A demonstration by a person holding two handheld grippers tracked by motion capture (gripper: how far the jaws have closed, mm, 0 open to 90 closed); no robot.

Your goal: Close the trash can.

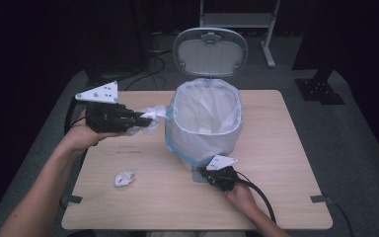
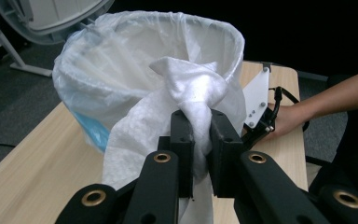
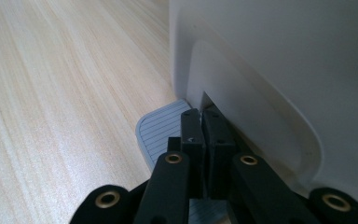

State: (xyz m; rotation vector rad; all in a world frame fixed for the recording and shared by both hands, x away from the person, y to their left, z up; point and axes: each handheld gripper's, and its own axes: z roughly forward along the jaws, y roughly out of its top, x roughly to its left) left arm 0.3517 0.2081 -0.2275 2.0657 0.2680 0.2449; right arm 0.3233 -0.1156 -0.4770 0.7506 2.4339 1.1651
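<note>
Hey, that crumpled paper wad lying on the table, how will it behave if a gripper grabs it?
The crumpled wad looks light and soft, so it would probably squash between the jaws rather than resist. Its creased surface should grip well. A push would likely slide it across the table, not roll it.

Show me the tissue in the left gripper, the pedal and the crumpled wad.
tissue [image 2: 193, 93], left gripper view, bunched top above the jaws
pedal [image 3: 161, 128], right gripper view, ribbed grey face
wad [image 1: 124, 178], high view, its middle
</note>
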